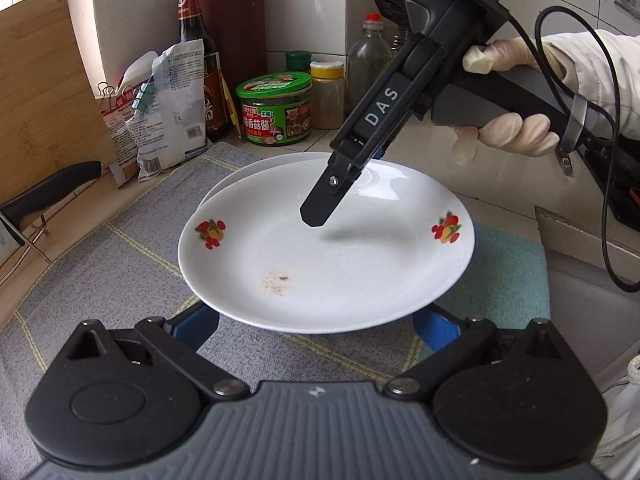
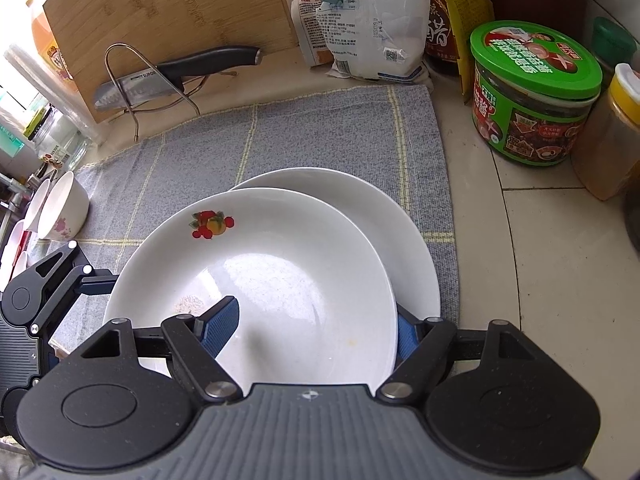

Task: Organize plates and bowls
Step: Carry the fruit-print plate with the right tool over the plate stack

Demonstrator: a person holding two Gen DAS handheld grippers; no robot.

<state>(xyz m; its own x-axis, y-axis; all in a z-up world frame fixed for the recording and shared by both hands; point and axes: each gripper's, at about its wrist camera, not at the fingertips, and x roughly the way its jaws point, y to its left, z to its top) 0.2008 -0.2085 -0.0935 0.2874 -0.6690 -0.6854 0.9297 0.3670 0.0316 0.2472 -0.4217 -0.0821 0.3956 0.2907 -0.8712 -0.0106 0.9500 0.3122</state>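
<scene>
Currently I see the grey checked cloth [image 2: 320, 136] spread over the tiled counter [image 2: 540, 260], and both plates sit over it. Behind it leans the bamboo cutting board [image 2: 168, 12], with a black-handled knife [image 2: 176, 72] lying in a wire stand in front of it.

The fruit-patterned plate [image 1: 320, 256] overlaps the plain white plate [image 2: 384, 216], which lies flat on the cloth just behind it. A brownish stain shows on the near inner face of the patterned plate.

My right gripper [image 2: 316, 328] has one blue finger pad [image 2: 220, 328] over the inside of the patterned plate and the other finger below its rim on the right, so the rim sits between the jaws; they are spread wide and I cannot confirm any contact. From the left wrist view its black finger hangs above the plate centre, casting a shadow, gloved hand [image 1: 504, 120] on the handle.

My left gripper [image 1: 320, 320] has its jaws wide apart, blue pads either side of the plate's near edge and below it; whether they touch the plate I cannot tell.

Smaller items: flour bag [image 2: 372, 20] clipped shut, green-lidded sauce jar [image 2: 532, 96] on the counter right of the cloth, white floral bowl [image 2: 64, 208] at the cloth's left edge.
</scene>
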